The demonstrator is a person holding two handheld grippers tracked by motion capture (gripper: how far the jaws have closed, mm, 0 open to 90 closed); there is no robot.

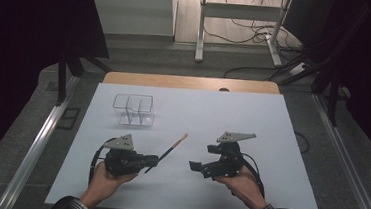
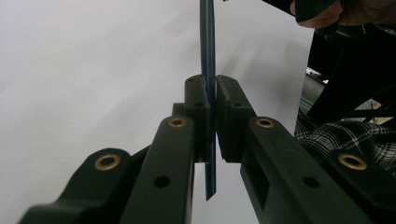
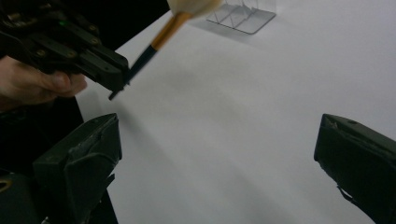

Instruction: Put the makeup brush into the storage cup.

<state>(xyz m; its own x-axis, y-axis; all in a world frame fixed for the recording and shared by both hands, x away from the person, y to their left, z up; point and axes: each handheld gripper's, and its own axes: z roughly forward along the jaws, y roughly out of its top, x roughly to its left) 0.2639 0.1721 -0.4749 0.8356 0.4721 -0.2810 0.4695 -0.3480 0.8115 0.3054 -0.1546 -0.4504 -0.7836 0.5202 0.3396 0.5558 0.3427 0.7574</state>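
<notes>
gripping brush (image 1: 166, 152) low on its handle, left gripper (image 1: 153, 160) clamped; right gripper (image 1: 194, 166) jaws wide, empty. likely heading for clear organizer (image 1: 134, 109); keep brush steady.

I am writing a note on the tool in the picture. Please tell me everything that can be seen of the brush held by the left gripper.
The brush is slim, with a dark handle, an orange-gold band and a pale, rounded bristle tip. The left gripper clamps it near the handle's end; in the left gripper view a short stub sticks out below the shut jaws. It is held off the white table, slanting up and away toward the person's right, its tip pointing past the clear plastic organizer. Nothing besides the jaws touches it.
</notes>
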